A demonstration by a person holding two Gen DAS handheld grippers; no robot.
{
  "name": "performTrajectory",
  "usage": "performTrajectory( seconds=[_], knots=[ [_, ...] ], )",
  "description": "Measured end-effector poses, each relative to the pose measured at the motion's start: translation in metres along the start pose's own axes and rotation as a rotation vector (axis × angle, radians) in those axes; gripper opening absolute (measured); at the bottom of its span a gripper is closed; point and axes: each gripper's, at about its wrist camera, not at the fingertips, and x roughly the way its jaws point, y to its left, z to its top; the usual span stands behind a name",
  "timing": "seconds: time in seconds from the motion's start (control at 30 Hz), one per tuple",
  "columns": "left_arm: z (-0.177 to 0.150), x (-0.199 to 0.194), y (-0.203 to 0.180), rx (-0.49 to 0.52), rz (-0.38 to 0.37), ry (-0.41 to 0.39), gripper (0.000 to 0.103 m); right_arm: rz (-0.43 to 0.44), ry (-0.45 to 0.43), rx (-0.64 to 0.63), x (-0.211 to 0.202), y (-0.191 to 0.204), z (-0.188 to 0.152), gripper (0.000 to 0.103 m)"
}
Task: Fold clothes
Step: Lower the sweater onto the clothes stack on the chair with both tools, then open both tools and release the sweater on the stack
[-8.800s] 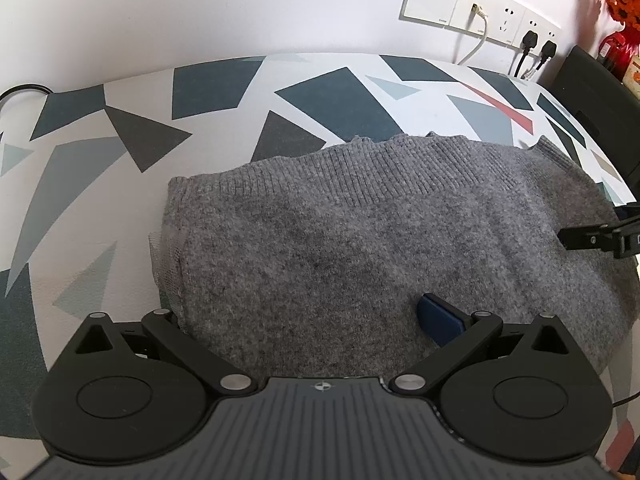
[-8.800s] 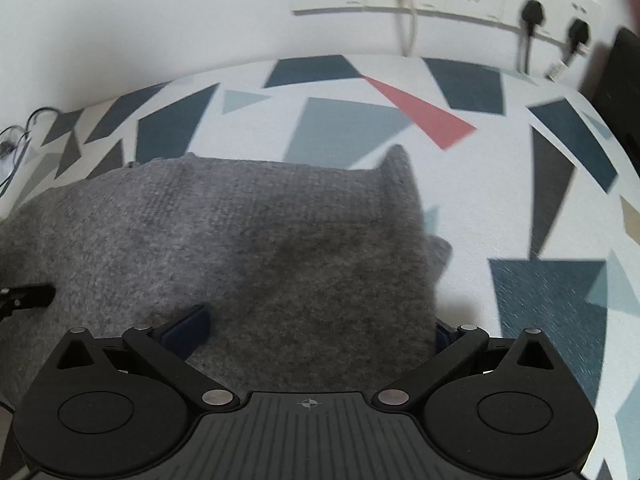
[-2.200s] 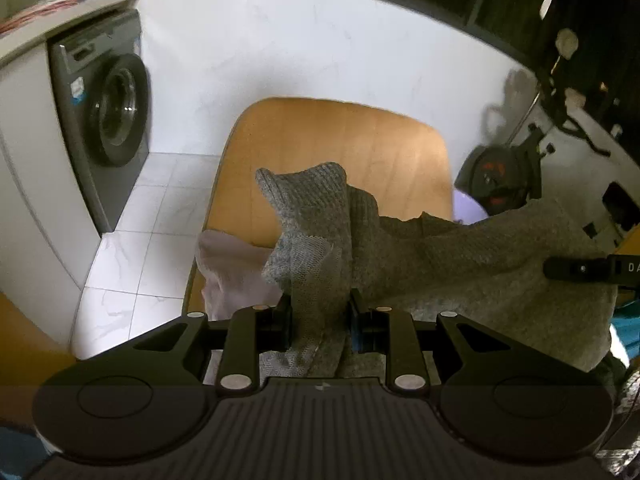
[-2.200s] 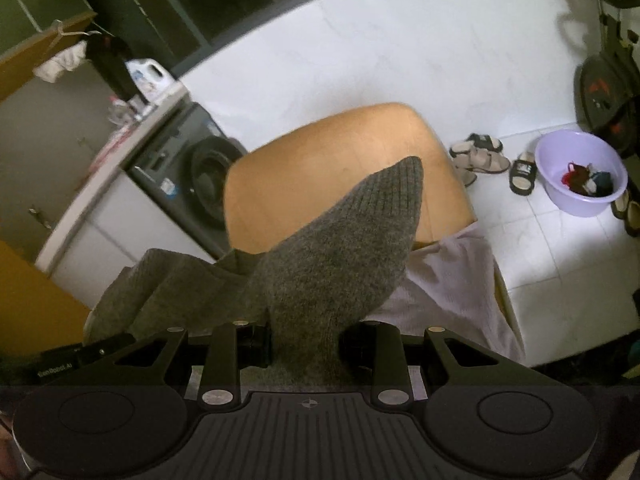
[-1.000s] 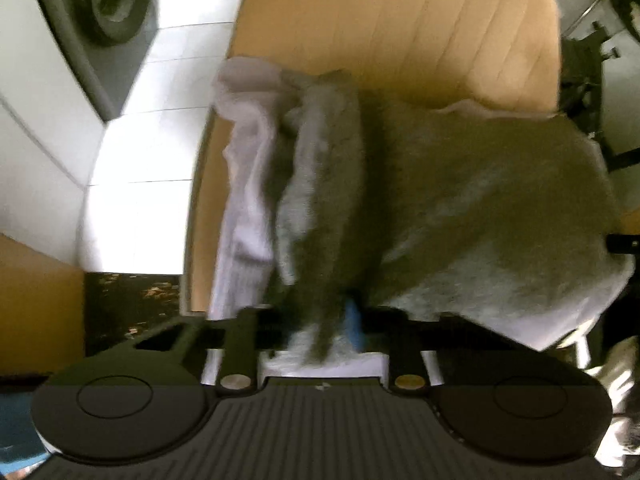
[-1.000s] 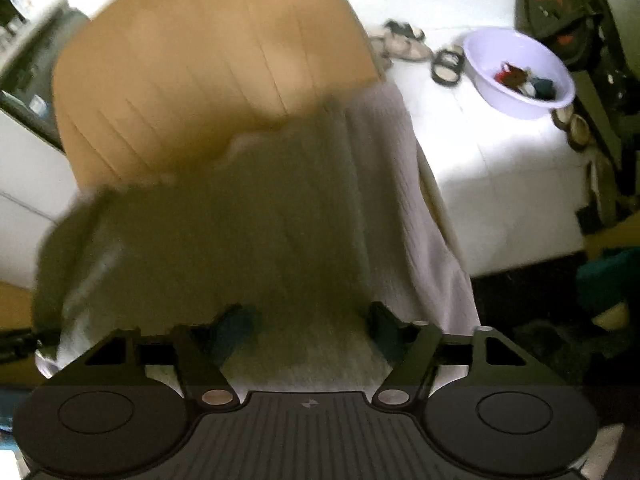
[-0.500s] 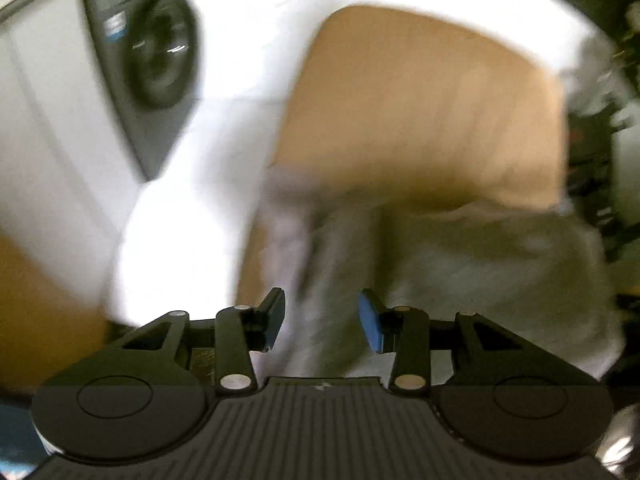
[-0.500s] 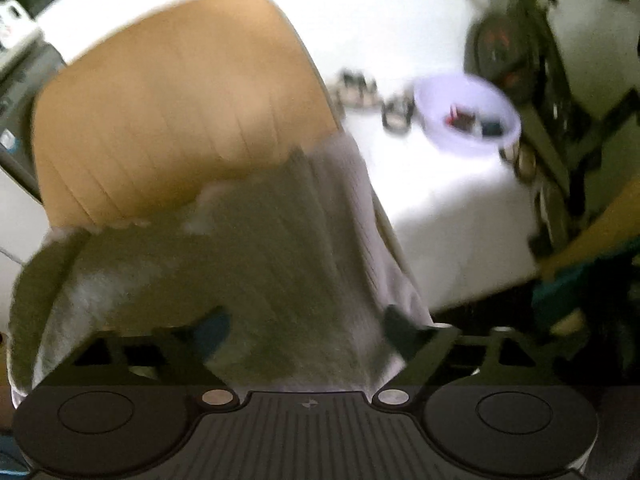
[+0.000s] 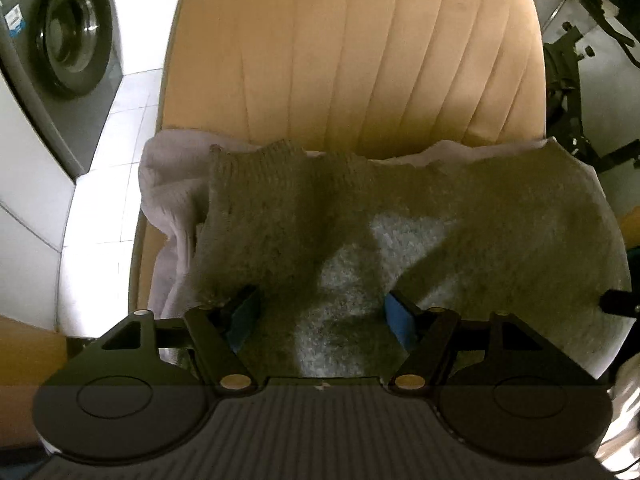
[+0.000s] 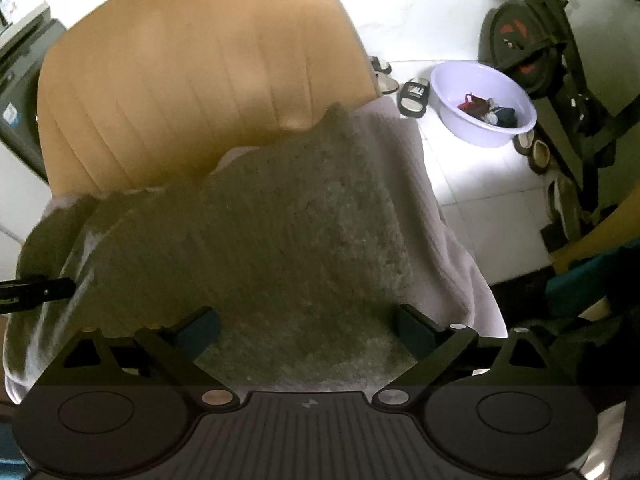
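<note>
Fingers of the left gripper [image 9: 322,314] stand wide apart, blue pads facing inward, with nothing clamped between them; they hang just above the near edge of the grey sweater [image 9: 420,216]. The right gripper [image 10: 308,330] is spread wide as well, its dark fingers [image 10: 416,330] straddling the knit without gripping it. In the left wrist view the tip of the right gripper shows at the far right edge, over the sweater's right side; in the right wrist view the left gripper's tip shows at the far left edge.

The sweater lies folded across the seat of a tan chair [image 9: 360,48], its far edge against the ribbed backrest. Beneath it lies a pale lilac garment [image 9: 168,184], which sticks out at the left side and also along the right edge [image 10: 436,208]. Beyond the chair, a washing machine [image 9: 68,40] stands on the white tiled floor to the left, and to the right sit a lilac basin [image 10: 484,104] holding small dark items, a black slipper [image 10: 414,96] and an exercise bike [image 10: 536,48].
</note>
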Motion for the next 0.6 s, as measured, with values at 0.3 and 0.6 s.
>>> performTrajectory(
  seconds=[0.3,0.6],
  knots=[
    [0.003,0.007,-0.025,0.05,0.045,0.039,0.098,-0.013,0.016,-0.009,0.004,0.002,-0.002,0.1],
    [-0.011,-0.039,-0.043,0.059,0.075,0.002,0.099,0.011,-0.052,0.031,-0.048,0.005,-0.008,0.102]
  ],
)
